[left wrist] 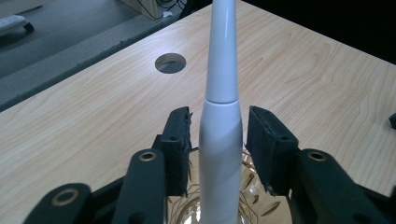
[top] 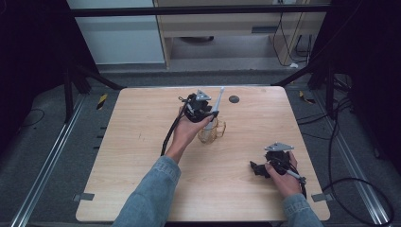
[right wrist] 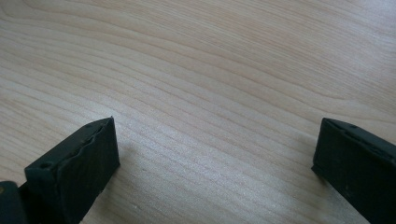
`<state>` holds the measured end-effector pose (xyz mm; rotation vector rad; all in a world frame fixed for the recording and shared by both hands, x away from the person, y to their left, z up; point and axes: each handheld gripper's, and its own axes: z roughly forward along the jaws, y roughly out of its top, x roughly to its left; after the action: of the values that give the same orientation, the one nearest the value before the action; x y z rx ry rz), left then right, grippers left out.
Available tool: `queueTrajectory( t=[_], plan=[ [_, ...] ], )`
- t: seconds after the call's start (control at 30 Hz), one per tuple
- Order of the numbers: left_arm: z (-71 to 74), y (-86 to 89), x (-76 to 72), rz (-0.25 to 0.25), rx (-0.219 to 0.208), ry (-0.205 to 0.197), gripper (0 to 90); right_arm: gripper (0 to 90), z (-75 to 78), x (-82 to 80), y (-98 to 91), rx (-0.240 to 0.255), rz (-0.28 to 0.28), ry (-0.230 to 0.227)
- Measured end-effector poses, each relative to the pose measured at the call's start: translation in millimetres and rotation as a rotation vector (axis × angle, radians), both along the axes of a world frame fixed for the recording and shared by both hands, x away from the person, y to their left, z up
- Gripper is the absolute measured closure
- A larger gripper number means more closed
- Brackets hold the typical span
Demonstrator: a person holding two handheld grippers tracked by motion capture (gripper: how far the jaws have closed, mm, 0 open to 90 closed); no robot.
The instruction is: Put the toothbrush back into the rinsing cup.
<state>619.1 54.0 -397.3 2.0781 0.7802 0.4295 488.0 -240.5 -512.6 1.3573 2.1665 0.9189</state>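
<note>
From up top I have my left gripper (top: 204, 109) parked over the glass cup (top: 211, 131) near the middle of the table (top: 142, 142), with the white toothbrush-like wand (top: 217, 101) standing in the cup and leaning up and away toward the far edge. In the left gripper view the wand (left wrist: 220, 126) rises straight between the 2 jaws, long axis running along them; there is a sliver of gap on each side, so I read the jaws as parted just wider than the handle, gripping nothing, though contact on the left pad is hard to rule out. My right gripper (top: 265, 168) rests low near the table's right front corner, well apart from the cup, jaws spread wide over bare wood, empty. Left is plainly the nearer hand; I judge any grasp depends on closing squarely across that upright handle.
</note>
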Motion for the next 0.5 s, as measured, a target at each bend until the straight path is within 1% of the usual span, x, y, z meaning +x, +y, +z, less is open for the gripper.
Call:
queueTrajectory(
  t=[0.07,0.13,0.23,0.27,0.33,0.4,0.5],
  plan=[
    [2.5,0.5,-3.3,0.005,0.001,-0.018,55.9,0.3,-0.1,0.0,0.0,0.0,0.0,-0.001],
    [4.5,1.1,-5.7,0.007,0.011,-0.031,53.8,0.3,-0.1,0.1,0.0,0.001,0.0,-0.001],
    [6.5,2.8,-9.2,0.006,0.021,-0.037,49.4,0.4,0.0,0.0,-0.1,0.0,0.001,0.0],
    [7.4,3.5,-10.5,0.002,0.031,-0.041,46.8,0.4,0.0,0.0,0.0,0.0,0.0,0.0],
    [9.2,4.8,-13.5,0.005,0.037,-0.056,43.7,0.3,0.0,0.0,0.0,-0.001,0.0,0.0],
    [10.8,5.9,-15.7,0.003,0.028,-0.058,40.4,0.3,-0.1,0.0,0.0,0.001,0.0,-0.001],
    [14.3,6.9,-19.5,-0.003,0.03,-0.068,35.5,0.3,-0.1,0.1,0.0,0.001,0.001,-0.001]
  ],
)
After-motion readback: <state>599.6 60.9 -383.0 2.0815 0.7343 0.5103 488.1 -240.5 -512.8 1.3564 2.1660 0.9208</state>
